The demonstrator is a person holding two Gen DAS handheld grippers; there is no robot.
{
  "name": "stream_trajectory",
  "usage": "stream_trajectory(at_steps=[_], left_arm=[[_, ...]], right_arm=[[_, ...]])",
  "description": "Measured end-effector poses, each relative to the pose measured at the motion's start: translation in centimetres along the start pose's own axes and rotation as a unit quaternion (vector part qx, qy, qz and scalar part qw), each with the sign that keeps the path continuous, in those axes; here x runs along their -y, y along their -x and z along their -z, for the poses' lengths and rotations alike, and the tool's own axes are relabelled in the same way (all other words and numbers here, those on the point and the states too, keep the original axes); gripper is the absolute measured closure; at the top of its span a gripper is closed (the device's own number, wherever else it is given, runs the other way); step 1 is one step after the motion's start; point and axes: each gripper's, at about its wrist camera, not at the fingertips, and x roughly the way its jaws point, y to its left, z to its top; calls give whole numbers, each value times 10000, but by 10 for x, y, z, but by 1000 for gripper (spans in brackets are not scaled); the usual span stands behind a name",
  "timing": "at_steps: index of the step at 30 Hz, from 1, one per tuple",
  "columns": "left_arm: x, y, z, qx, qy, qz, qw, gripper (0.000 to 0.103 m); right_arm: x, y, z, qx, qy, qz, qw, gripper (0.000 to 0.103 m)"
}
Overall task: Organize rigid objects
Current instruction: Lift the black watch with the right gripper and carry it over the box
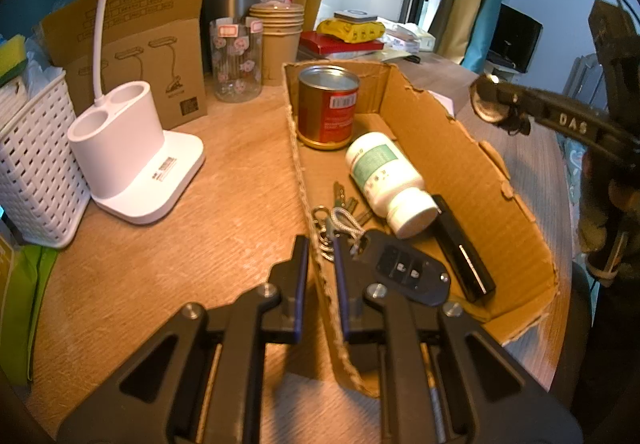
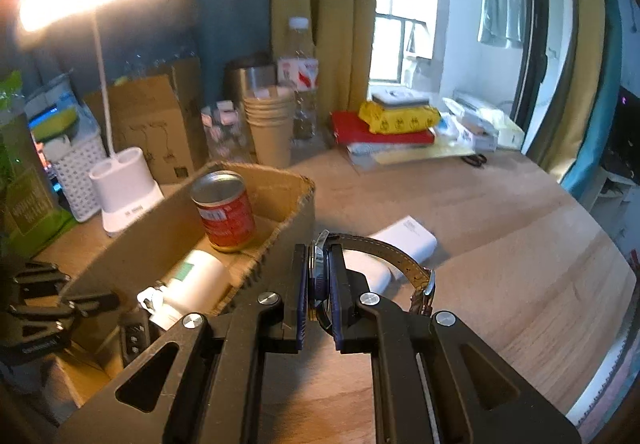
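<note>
A: Landmark is the open brown cardboard box (image 1: 460,148). Going left to right?

B: Left of it on the wooden table (image 1: 224,180): white woven plastic basket (image 1: 36,168), then the white desk lamp base with two round holes (image 1: 128,152). In the box's far corner, an upright red and gold tin can (image 1: 328,106). Nearer in the box, a white pill bottle with green label (image 1: 386,180) lying on its side, a bunch of keys with black car fob (image 1: 404,268), and a black rectangular bar (image 1: 460,248).

A: Left gripper (image 1: 320,244)?

B: Clamped on the box's near-left wall; one finger outside, one inside.

A: Right gripper (image 2: 318,250)?

B: Jaws pressed tight on the case of a wristwatch with brown leather strap (image 2: 384,248), held in the air just right of the box. Watch (image 1: 492,100) is also visible from the left wrist view, above the box's right wall.

A: Anything under it?

B: White rectangular power bank (image 2: 400,240) on the table, right of the box.
</note>
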Motion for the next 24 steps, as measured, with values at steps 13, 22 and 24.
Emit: stream_trajectory(at_steps=[13, 22, 24], left_arm=[[0, 0, 0, 0, 3, 1, 10000, 89], [0, 0, 0, -2, 3, 2, 10000, 89], [0, 0, 0, -1, 3, 3, 10000, 89]], right_arm=[[-33, 0, -19, 186, 352, -235, 9989, 92], [-36, -8, -28, 214, 334, -320, 9987, 92], [-37, -10, -31, 222, 365, -335, 9985, 92]])
